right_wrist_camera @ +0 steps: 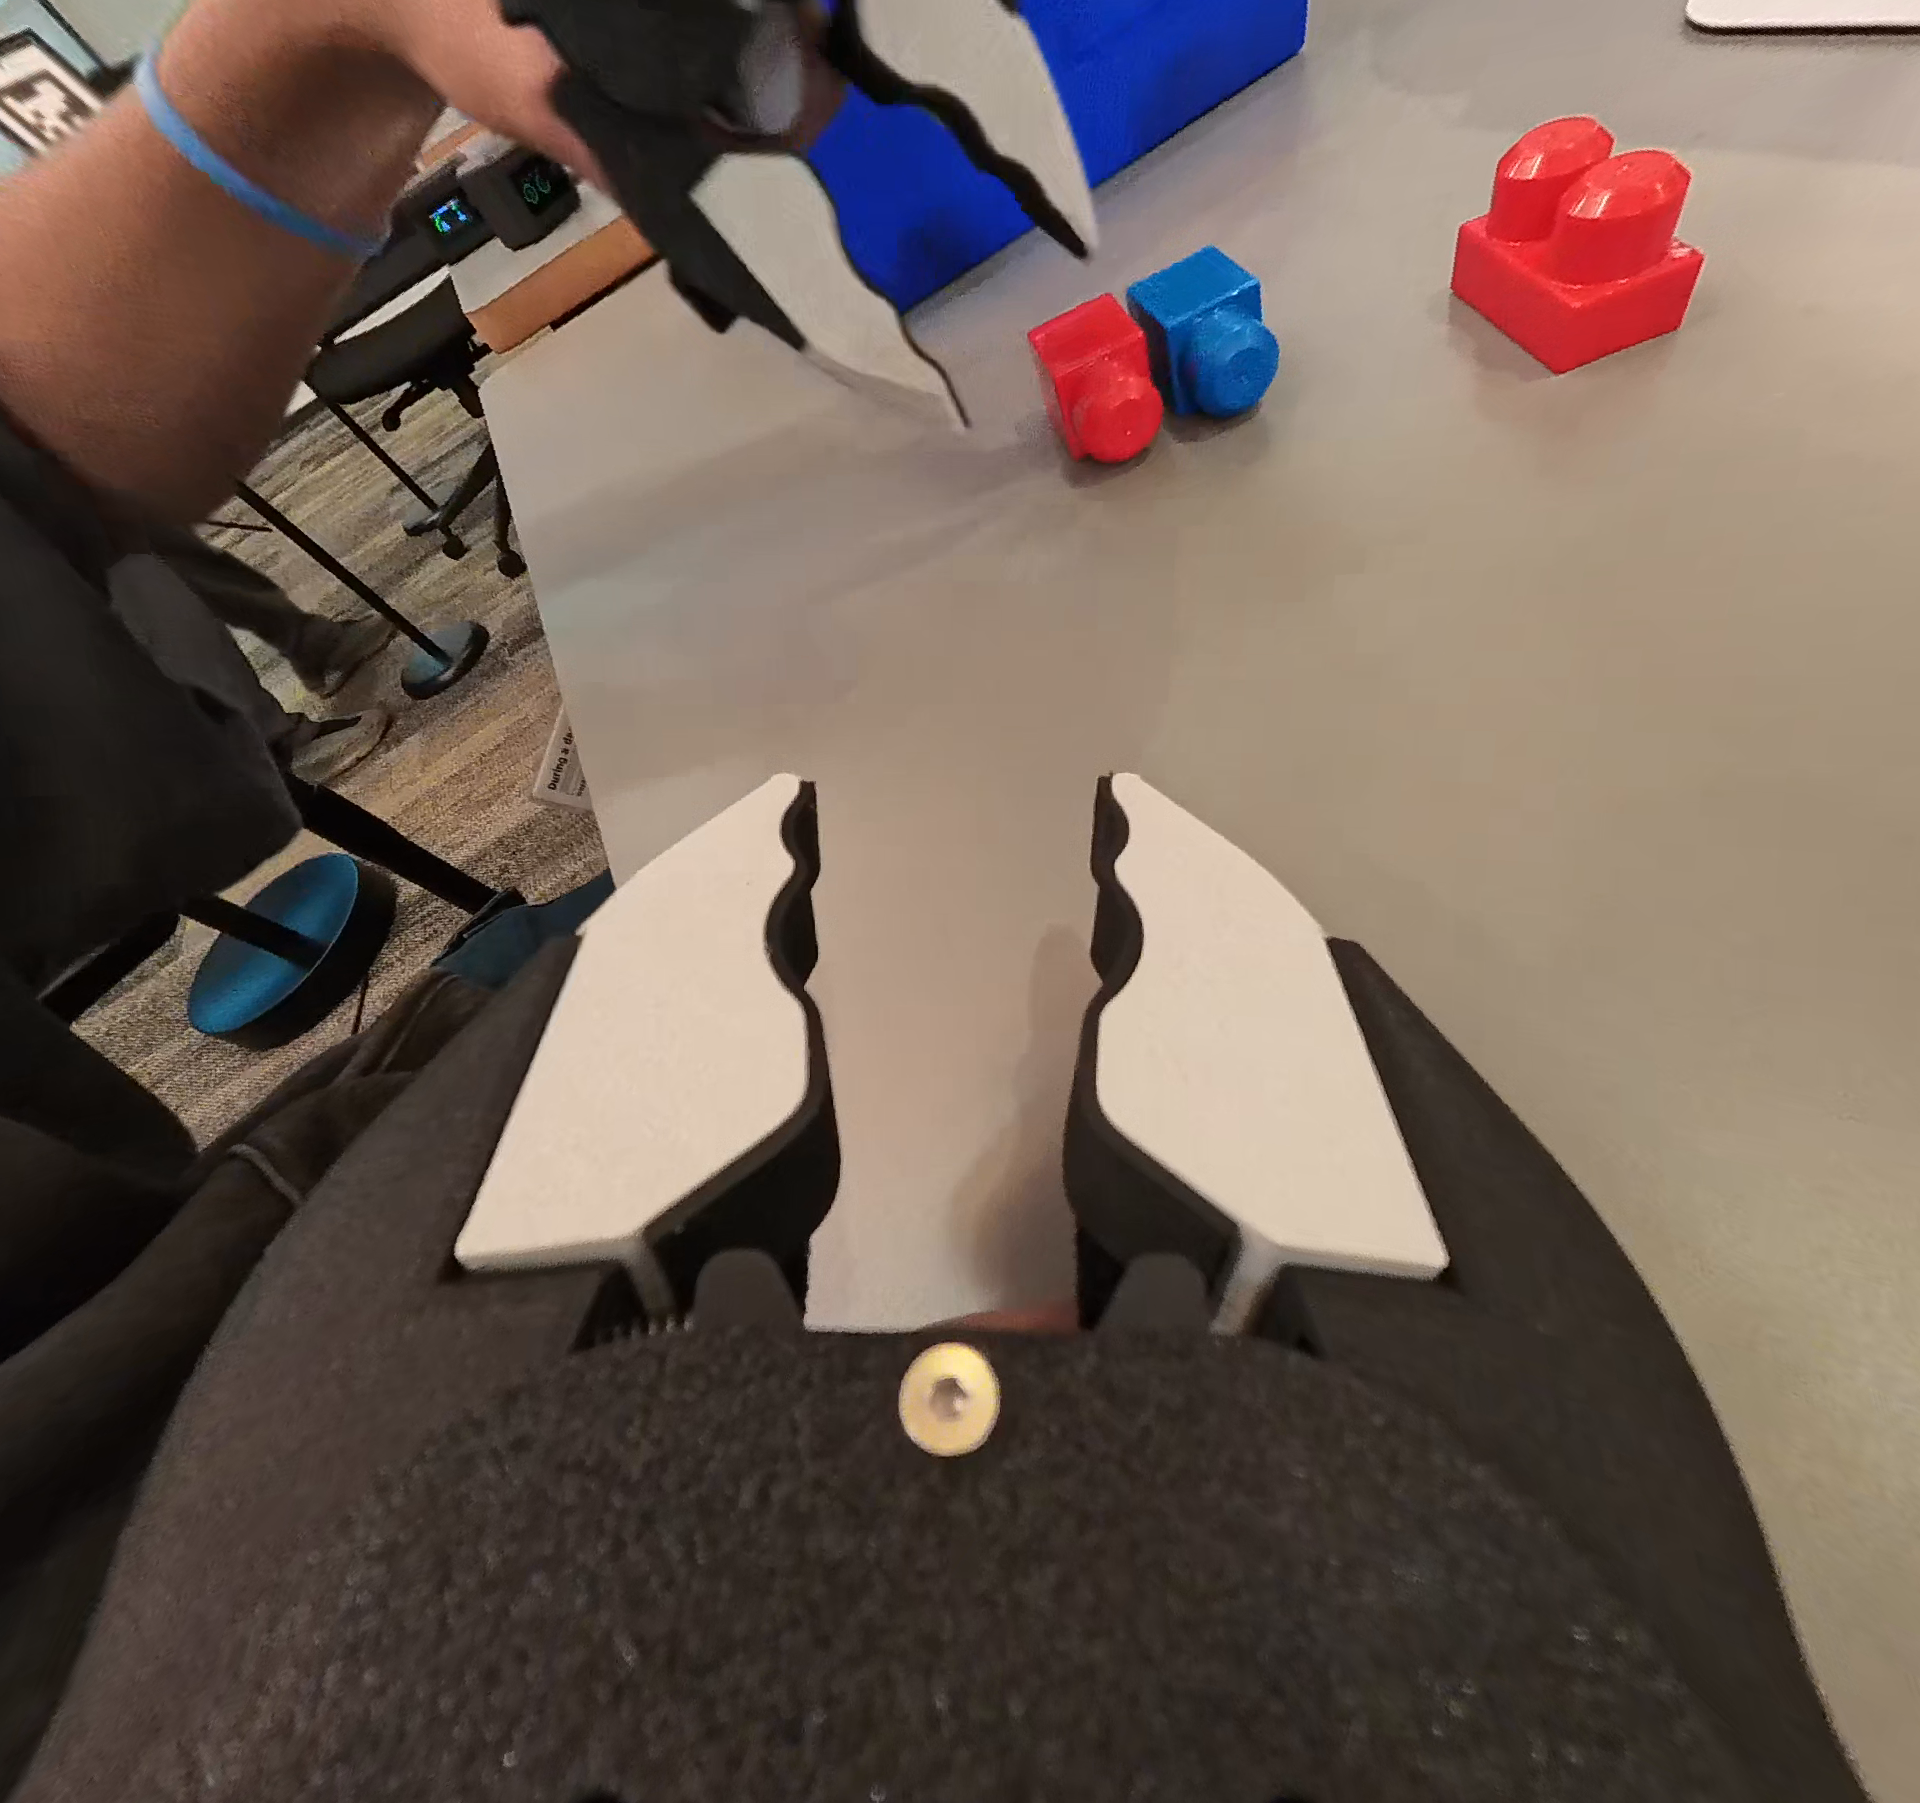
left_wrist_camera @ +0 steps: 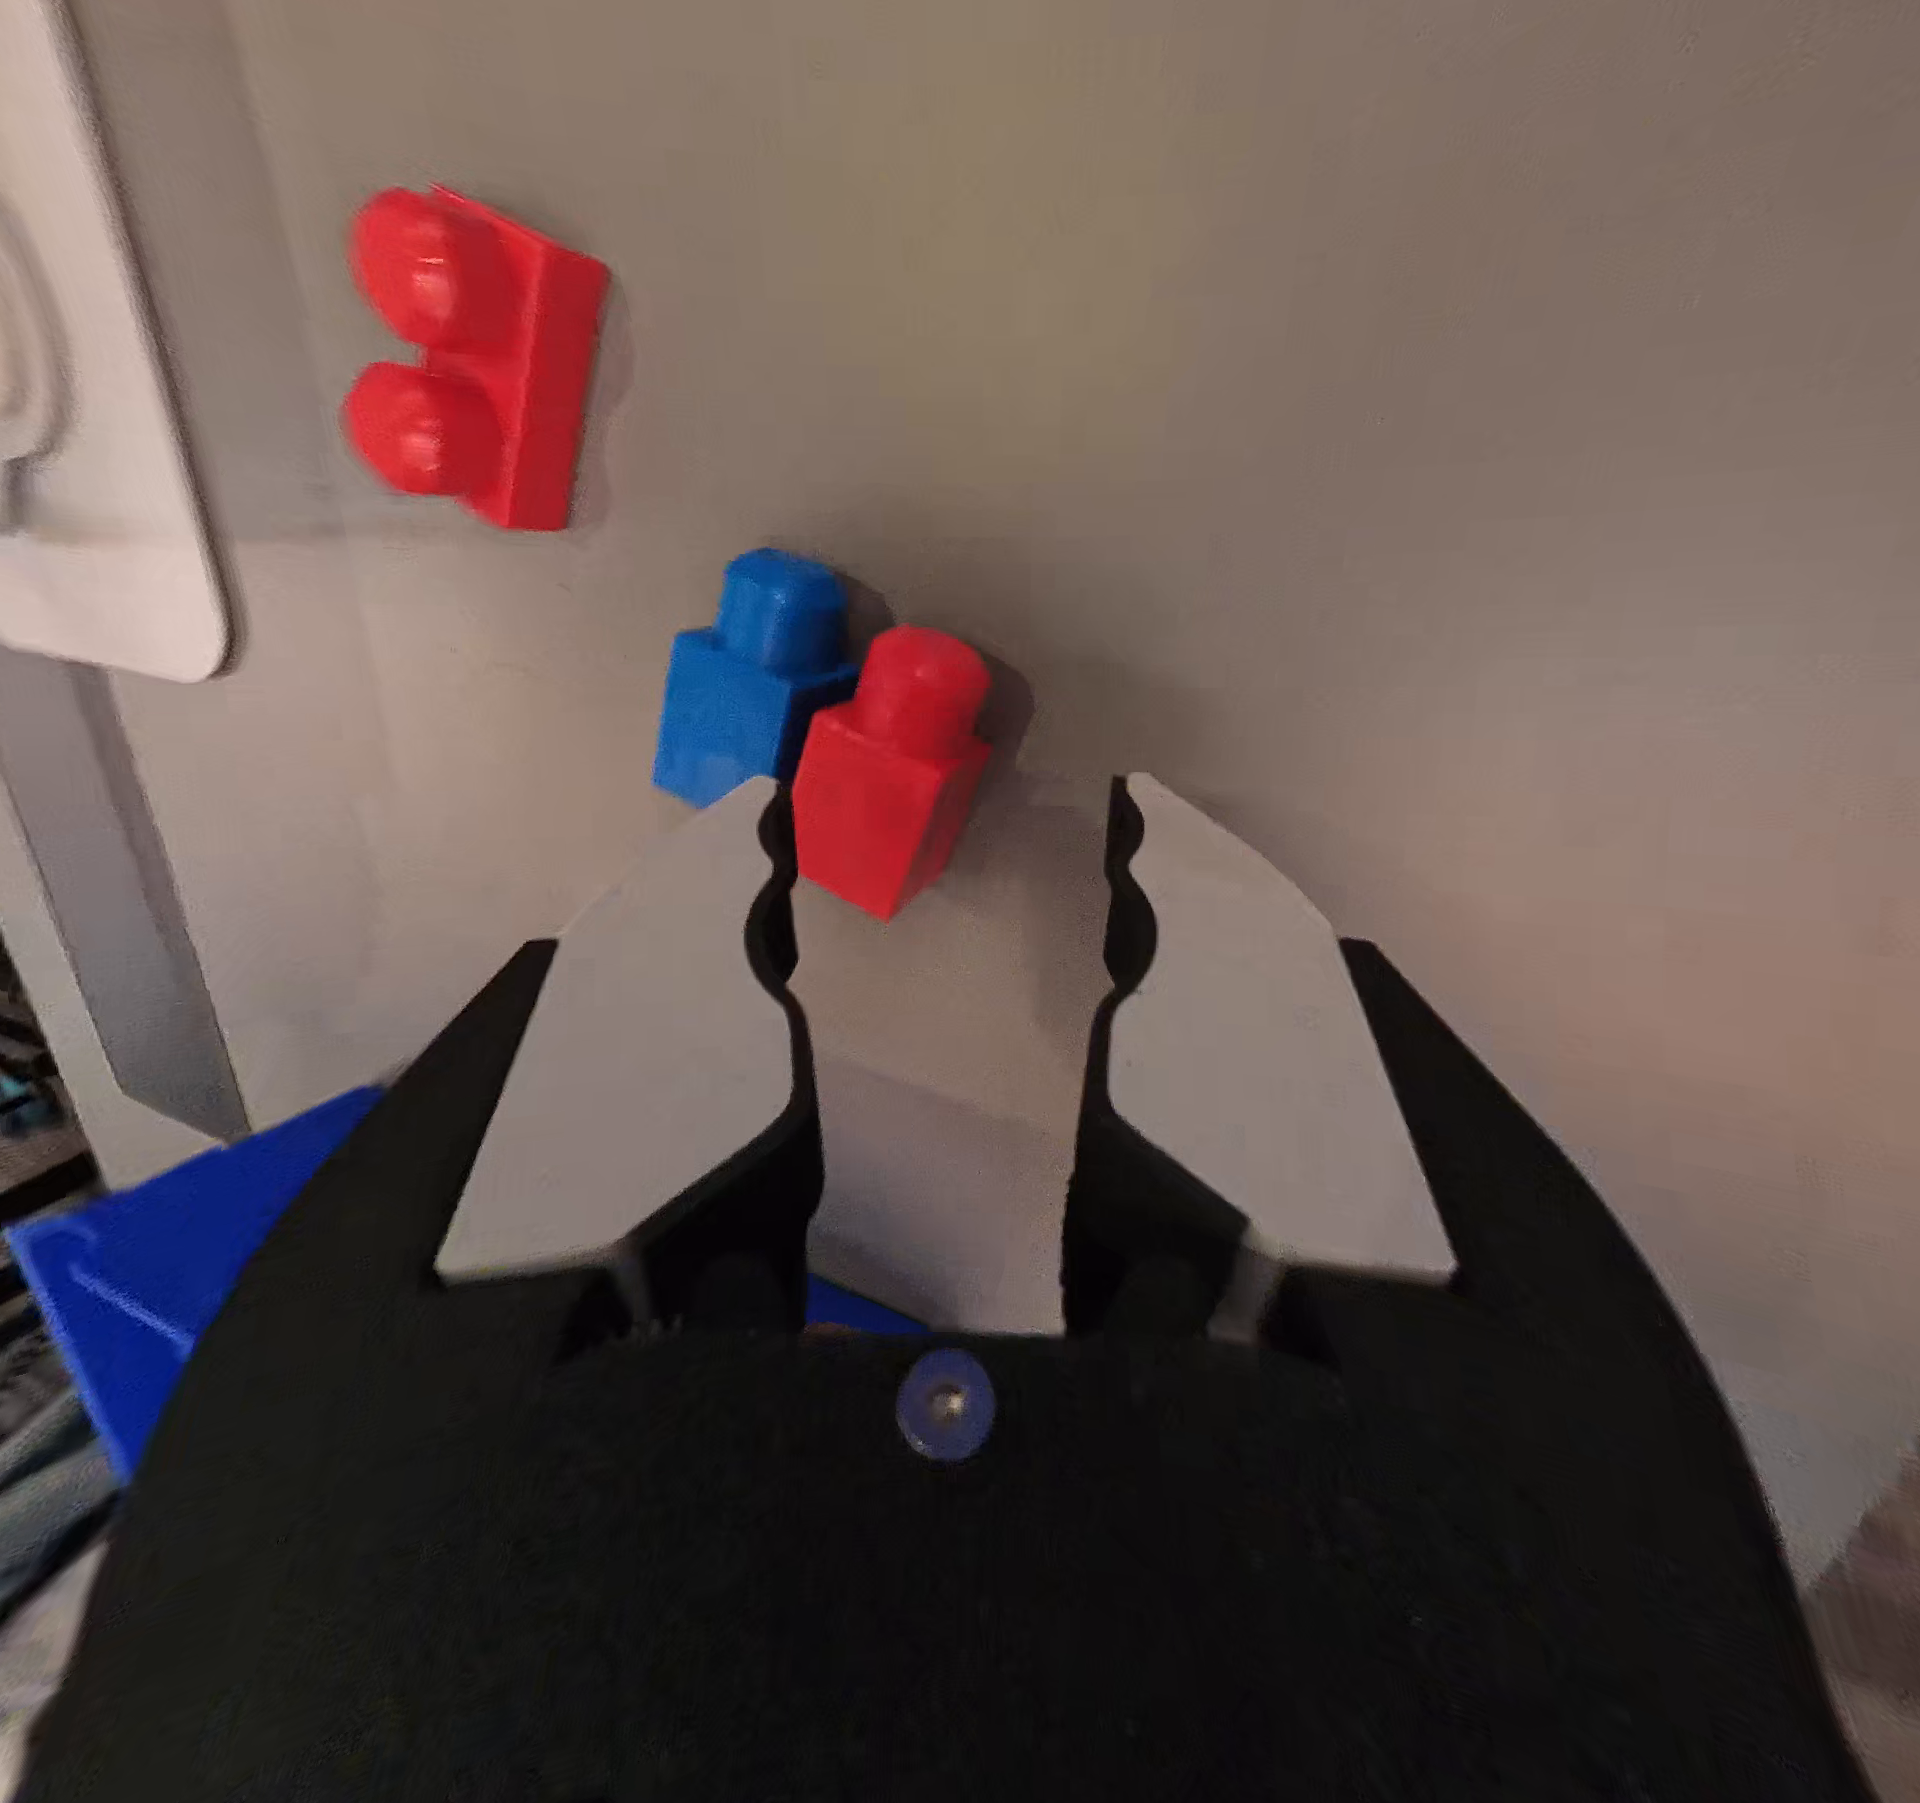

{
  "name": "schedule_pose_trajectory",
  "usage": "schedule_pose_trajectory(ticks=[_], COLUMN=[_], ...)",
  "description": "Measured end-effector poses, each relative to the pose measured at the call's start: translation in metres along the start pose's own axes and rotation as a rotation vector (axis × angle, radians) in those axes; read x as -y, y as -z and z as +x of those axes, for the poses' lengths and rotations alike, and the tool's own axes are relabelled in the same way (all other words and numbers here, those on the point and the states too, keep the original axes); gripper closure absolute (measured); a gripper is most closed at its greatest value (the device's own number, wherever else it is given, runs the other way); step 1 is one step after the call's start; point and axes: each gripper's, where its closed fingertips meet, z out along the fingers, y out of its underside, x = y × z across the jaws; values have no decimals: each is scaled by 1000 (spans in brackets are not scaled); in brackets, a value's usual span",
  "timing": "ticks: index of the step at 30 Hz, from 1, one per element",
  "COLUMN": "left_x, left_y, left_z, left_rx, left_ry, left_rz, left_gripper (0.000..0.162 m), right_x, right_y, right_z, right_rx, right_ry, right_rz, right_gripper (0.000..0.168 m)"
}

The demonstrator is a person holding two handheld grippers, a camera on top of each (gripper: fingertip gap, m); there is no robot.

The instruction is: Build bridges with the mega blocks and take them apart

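Fingers point(left_wrist_camera: 665, 1005) of the left gripper point(left_wrist_camera: 940, 797) are standing apart with nothing between them, hovering just short of the small red block point(left_wrist_camera: 883, 808), which is lying on its side on the grey table point(left_wrist_camera: 1351, 403), close off the tip of the nearer finger and touching the small blue block point(left_wrist_camera: 727, 725) beside it. Farther beyond those fingertips and to their left, the red two-stud block point(left_wrist_camera: 499, 351) is sitting upright and well apart from the pair. From the right wrist view, the right gripper point(right_wrist_camera: 951, 787) is also hanging open and empty, low over bare table, with the same red block point(right_wrist_camera: 1091, 377), blue block point(right_wrist_camera: 1205, 330) and two-stud block point(right_wrist_camera: 1579, 247) well ahead of its fingertips, and the left gripper point(right_wrist_camera: 1023, 335) is reaching in above the pair from a person's hand point(right_wrist_camera: 312, 91). A blue box point(right_wrist_camera: 1143, 39) is standing behind the blocks. These blocks are looking like hollow hard plastic: probably light, stiff, not fragile, but smooth enough to slip or skid away if nudged. Judging by shape, the flat side walls of the square body are offering the surest hold, since the rounded stud would likely roll out of the pads. No brand or writing is showing on any block; a patterned marker card and a printed paper scrap are lying off to the left of the right fingers.
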Motion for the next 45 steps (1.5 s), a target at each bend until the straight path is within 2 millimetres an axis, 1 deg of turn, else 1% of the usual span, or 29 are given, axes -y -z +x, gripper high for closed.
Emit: schedule_pose_trajectory(ticks=[1,3,4,6,8,9,11,12,13,15,18,20,22,24,25,26,28,31,32,36,40,43,45], left_x=[-2,-15,-23,-38,-49,-51,-49,-48,-50,-52,-38,-31,-25,-26,-28,-30,-33,-35,-34,-25,-21,-30,-30], left_y=[11,33,43,57,65,67,72,72,68,58,44,29,13,-4,-12,-19,-30,-40,-41,-43,-44,-50,-52], left_z=[1,4,8,21,38,47,62,62,56,38,4,-15,-27,-34,-37,-37,-34,-39,-40,-33,-31,-27,-25], left_rx=[29,90,120,153,161,144,65,53,65,102,75,35,3,-12,-26,-54,-102,-129,-146,-267,-321,-353,-366], left_ry=[43,159,223,338,443,493,535,533,511,414,255,132,-6,-133,-179,-212,-264,-282,-274,-231,-217,-217,-208], left_rz=[63,162,212,317,425,481,589,606,578,461,343,231,120,4,-40,-64,-82,-75,-60,8,33,-7,-9], left_gripper=[102,93,88,88,86,90,87,84,81,81,81,80,79,75,73,74,72,66,66,67,66,61,60], right_x=[1,1,2,2,1,1,-1,-1,-1,-1,-1,-2,-2,-3,-3,-3,-2,-2,-2,-3,-3,-3,-3], right_y=[0,1,2,2,1,0,-1,-1,-2,-2,-2,-2,-2,-3,-3,-3,-3,-2,-3,-3,-3,-3,-3], right_z=[0,1,1,1,1,1,1,1,1,1,1,1,1,1,1,1,1,1,1,1,1,1,1], right_rx=[3,6,7,8,5,4,0,-3,-4,-10,-12,-11,-12,-12,-13,-13,-9,1,3,8,12,14,14], right_ry=[-5,-11,-15,-17,-14,-13,-10,-7,-5,1,7,6,6,8,9,9,3,-8,-10,-11,-21,-24,-25], right_rz=[4,12,15,14,10,5,-6,-11,-13,-15,-12,-16,-20,-25,-26,-25,-20,-19,-21,-29,-26,-26,-29], right_gripper=[118,118,118,118,118,118,118,118,118,118,118,118,118,118,118,118,118,119,119,119,119,119,119])
